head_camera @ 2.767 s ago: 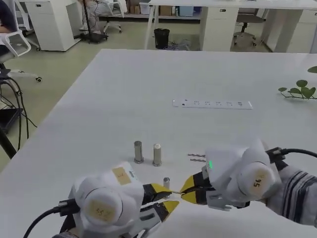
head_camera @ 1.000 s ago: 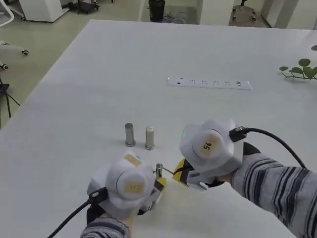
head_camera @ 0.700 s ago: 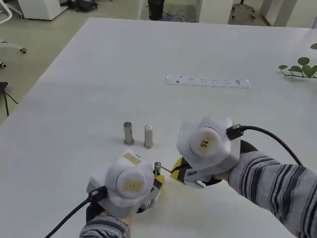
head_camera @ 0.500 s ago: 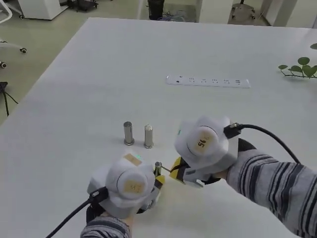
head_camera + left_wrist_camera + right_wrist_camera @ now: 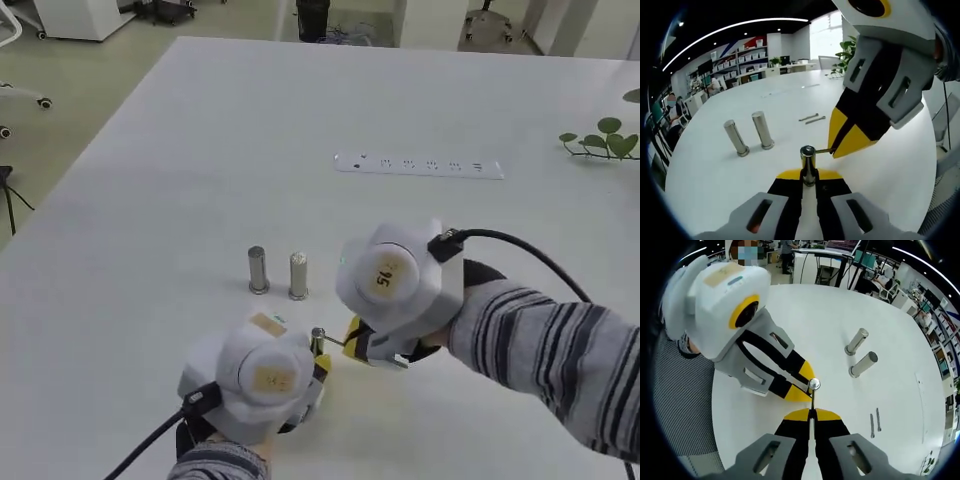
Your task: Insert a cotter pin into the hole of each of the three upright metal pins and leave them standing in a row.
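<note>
One metal pin stands upright near the front edge of the table, its lower shaft clamped in the shut jaws of the left gripper. A cotter pin, pinched in the tips of the right gripper, meets the pin's head at the cross-hole; whether it has entered I can't tell. I'd judge this the first insertion: the other two pins stand bare just beyond, and spare cotters lie nearby. Next comes a straight, level push along the hole. The right gripper reaches in low from the side, a striped sleeve behind it.
</note>
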The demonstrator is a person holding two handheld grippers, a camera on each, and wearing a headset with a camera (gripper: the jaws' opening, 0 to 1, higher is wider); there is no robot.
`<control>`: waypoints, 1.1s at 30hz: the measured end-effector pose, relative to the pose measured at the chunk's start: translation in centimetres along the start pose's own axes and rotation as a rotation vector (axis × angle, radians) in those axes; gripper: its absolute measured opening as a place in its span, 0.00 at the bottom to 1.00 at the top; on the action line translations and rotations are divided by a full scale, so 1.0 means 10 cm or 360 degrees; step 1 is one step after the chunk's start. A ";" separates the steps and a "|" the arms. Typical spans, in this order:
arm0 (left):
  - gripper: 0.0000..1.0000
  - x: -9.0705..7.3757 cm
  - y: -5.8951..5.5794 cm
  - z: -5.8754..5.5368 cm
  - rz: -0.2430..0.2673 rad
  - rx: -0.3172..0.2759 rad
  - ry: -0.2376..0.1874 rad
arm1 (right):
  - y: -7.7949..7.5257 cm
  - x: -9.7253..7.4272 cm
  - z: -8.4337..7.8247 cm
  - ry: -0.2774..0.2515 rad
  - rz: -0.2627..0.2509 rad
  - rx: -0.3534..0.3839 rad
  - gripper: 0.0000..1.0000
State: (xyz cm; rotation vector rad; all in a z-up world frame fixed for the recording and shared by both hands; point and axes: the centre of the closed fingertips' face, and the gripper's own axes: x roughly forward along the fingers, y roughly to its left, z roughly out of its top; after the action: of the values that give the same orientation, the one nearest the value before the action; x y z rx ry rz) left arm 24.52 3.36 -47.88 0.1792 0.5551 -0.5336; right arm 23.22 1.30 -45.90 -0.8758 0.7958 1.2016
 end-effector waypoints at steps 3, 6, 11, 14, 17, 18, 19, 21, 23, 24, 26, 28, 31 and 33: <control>0.05 0.00 0.00 0.00 0.0005 -0.0003 0.0002 | -0.01 -0.05 0.03 -0.0010 -0.0003 0.0024 0.00; 0.05 0.00 0.00 0.00 0.0011 0.0003 -0.0001 | 0.00 -0.08 0.07 -0.0044 0.0002 0.0039 0.00; 0.05 0.00 0.00 0.00 0.0011 0.0007 -0.0001 | 0.00 -0.05 0.11 -0.0061 -0.0006 0.0017 0.00; 0.05 0.00 0.00 0.00 0.0013 0.0006 -0.0002 | -0.01 -0.03 0.14 -0.0072 -0.0017 -0.0013 0.00; 0.05 0.00 0.00 0.00 0.0018 -0.0003 0.0001 | -0.01 -0.02 0.16 -0.0076 -0.0021 -0.0032 0.00; 0.05 0.00 0.00 0.00 0.0019 -0.0006 0.0000 | -0.02 -0.02 0.17 -0.0079 -0.0021 -0.0039 0.00; 0.05 0.00 0.00 0.00 0.0022 -0.0009 -0.0001 | -0.02 -0.01 0.17 -0.0082 -0.0022 -0.0043 0.00; 0.05 0.00 0.00 0.00 0.0025 -0.0017 -0.0001 | -0.02 -0.01 0.18 -0.0089 -0.0024 -0.0042 0.00; 0.05 0.00 0.00 0.00 0.0028 -0.0025 0.0000 | -0.02 -0.01 0.20 -0.0104 -0.0024 -0.0033 0.00; 0.05 0.00 0.00 0.00 0.0030 -0.0028 0.0000 | -0.02 0.00 0.21 -0.0117 -0.0022 -0.0035 0.00; 0.05 0.00 0.00 0.00 0.0035 -0.0029 0.0001 | -0.01 -0.01 0.21 -0.0121 -0.0021 -0.0037 0.00; 0.05 0.00 0.00 0.00 0.0037 -0.0032 0.0002 | -0.01 -0.02 0.21 -0.0137 -0.0012 -0.0035 0.00; 0.05 0.00 0.00 0.00 0.0040 -0.0033 0.0004 | 0.00 -0.06 0.19 -0.0153 -0.0004 0.0006 0.04; 0.05 0.00 0.00 0.00 0.0044 -0.0034 0.0004 | 0.00 -0.08 0.16 -0.0147 -0.0006 0.0007 0.04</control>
State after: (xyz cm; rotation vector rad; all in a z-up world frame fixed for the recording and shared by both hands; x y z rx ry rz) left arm 24.51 3.34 -47.89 0.1673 0.5595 -0.5007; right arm 23.18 2.36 -44.47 -0.8123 0.7217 1.2279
